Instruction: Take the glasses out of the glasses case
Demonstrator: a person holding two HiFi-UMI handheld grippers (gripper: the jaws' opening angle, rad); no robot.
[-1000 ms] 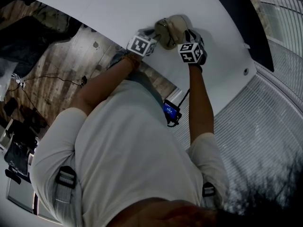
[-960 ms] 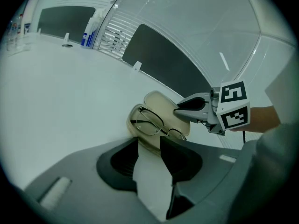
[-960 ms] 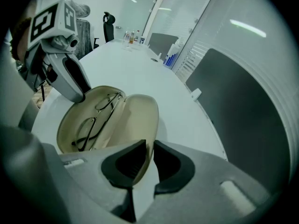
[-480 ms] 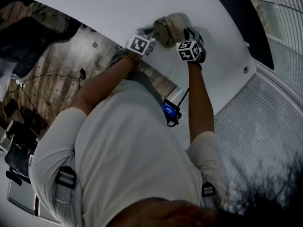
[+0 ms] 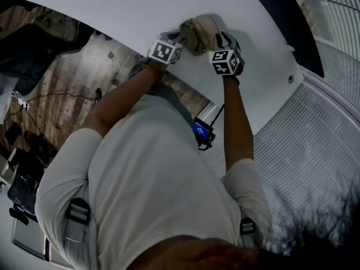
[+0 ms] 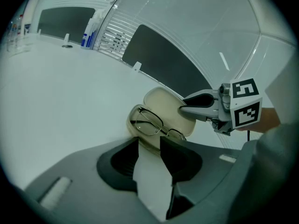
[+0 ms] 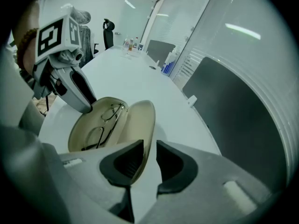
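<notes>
An open beige glasses case (image 5: 199, 31) lies near the edge of the white table (image 5: 140, 7). Dark-rimmed glasses (image 6: 150, 124) (image 7: 108, 119) rest folded in its base (image 7: 84, 134), and the lid (image 7: 141, 118) (image 6: 163, 101) stands up. My left gripper (image 6: 149, 144) (image 5: 184, 39) has its tips at the near end of the base with a gap between the jaws. My right gripper (image 7: 148, 148) (image 5: 219, 38) straddles the lid's rim. Its jaws are opening, and the rim lies along one jaw with a gap to the other.
Several bottles (image 6: 88, 31) (image 7: 169, 62) stand at the table's far end by the glass wall with a dark panel (image 6: 168, 62). An office chair (image 7: 108, 31) stands beyond the table. The table edge runs just behind both grippers, with wooden floor (image 5: 73, 89) below.
Hardly anything differs: both grippers stay at the case, the right one sitting a touch higher in the head view.
</notes>
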